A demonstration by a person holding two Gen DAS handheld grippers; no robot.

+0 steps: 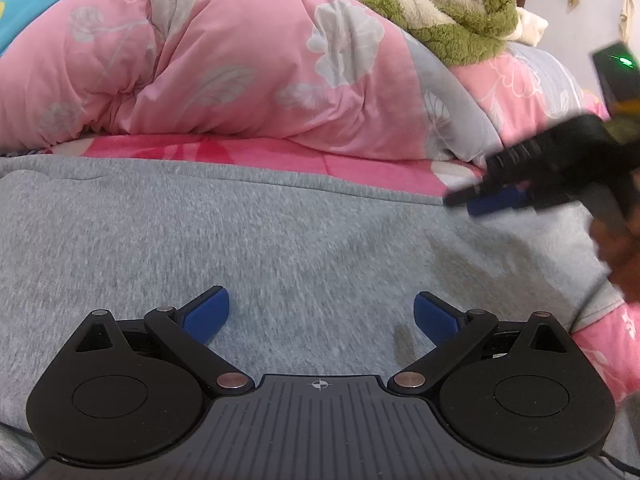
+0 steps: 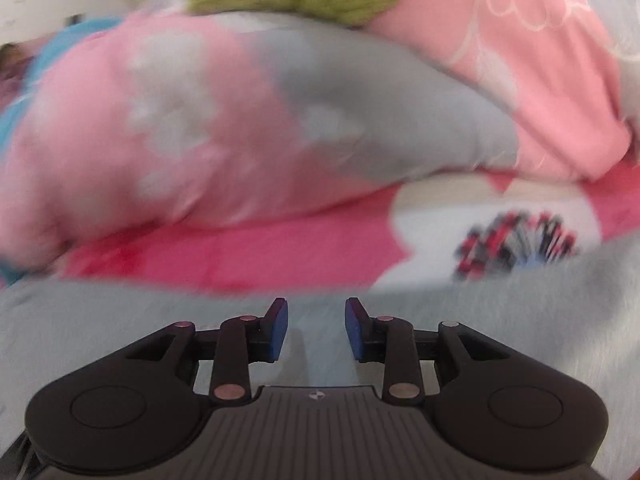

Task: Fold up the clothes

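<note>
A grey fleece garment (image 1: 248,240) lies spread flat over the bed, and its cloth (image 2: 120,320) fills the lower part of the right wrist view. My left gripper (image 1: 321,312) hovers just above it, jaws wide open, nothing between the blue pads. My right gripper (image 2: 317,326) is over the garment's far edge, jaws partly apart with only grey cloth seen below the gap, nothing pinched. In the left wrist view the right gripper (image 1: 492,202) appears blurred at the right, held by a hand (image 1: 618,248) above the garment's right side.
A puffy pink floral quilt (image 1: 224,72) is heaped behind the garment, with a green and cream fleece item (image 1: 432,12) on top. A bright pink bedsheet (image 2: 240,256) with a printed patch (image 2: 520,244) shows between quilt and garment. A white wall (image 1: 560,0) is at the far right.
</note>
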